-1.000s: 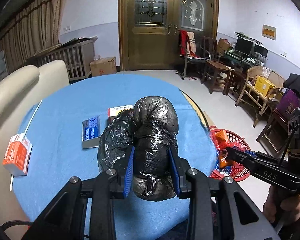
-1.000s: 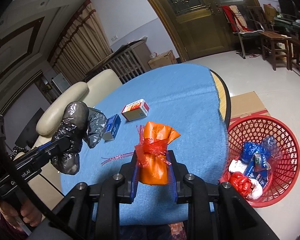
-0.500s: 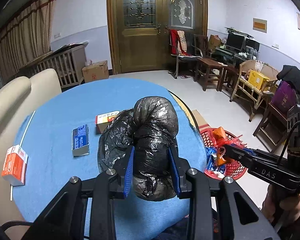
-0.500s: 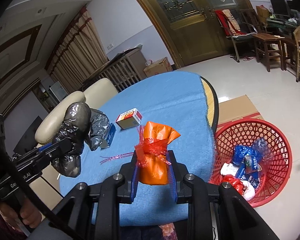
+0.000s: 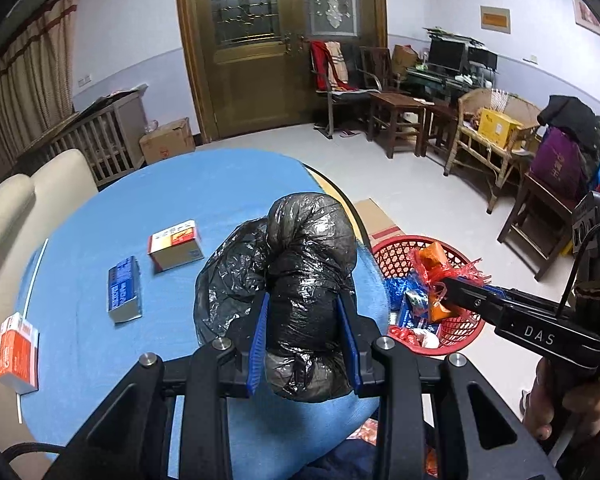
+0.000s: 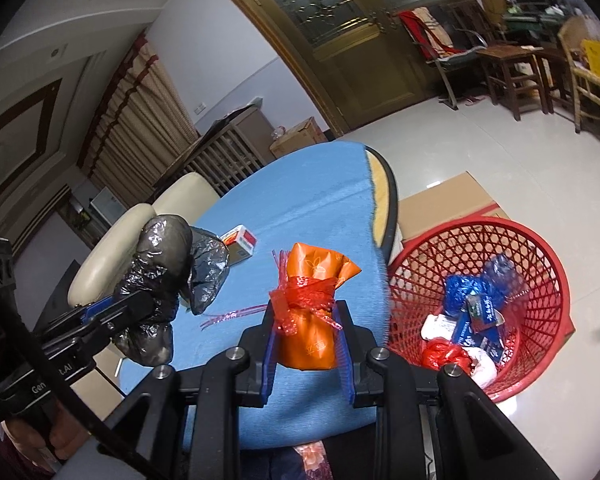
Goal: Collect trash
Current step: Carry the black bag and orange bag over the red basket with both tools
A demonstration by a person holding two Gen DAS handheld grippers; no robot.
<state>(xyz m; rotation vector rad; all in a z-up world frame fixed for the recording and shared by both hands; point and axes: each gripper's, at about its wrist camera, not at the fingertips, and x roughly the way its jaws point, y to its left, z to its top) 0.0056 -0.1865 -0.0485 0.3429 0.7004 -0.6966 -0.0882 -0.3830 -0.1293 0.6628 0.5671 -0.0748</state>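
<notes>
1. My left gripper [image 5: 305,334] is clamped on a crumpled black plastic trash bag [image 5: 308,280]. Its blue pads press the bag from both sides in the lower middle of the left wrist view.
2. The black bag is in the air above the round tabletop with the blue cloth [image 5: 112,208], and a loose part of the bag hangs to the left of the pads.
3. My right gripper [image 6: 306,342] is clamped on an orange plastic bundle tied with red mesh ribbon [image 6: 310,312], in the lower middle of the right wrist view.
4. The orange bundle stands upright between the pads, above the right edge of the tabletop. In the left wrist view it is seen in front of the basket, at the right of the frame.
5. A red plastic lattice basket [image 6: 540,264] stands on the floor at the right of the right wrist view, just beside the tabletop. It holds blue wrappers, a red wad and white paper.
6. On the tabletop lie a small white and red carton [image 5: 176,245], a blue flat box [image 5: 123,294] and, at the left edge of the frame, an orange and white box [image 5: 17,354].
7. A cream padded seat back [image 5: 8,216] is at the left, beside the tabletop.
</notes>
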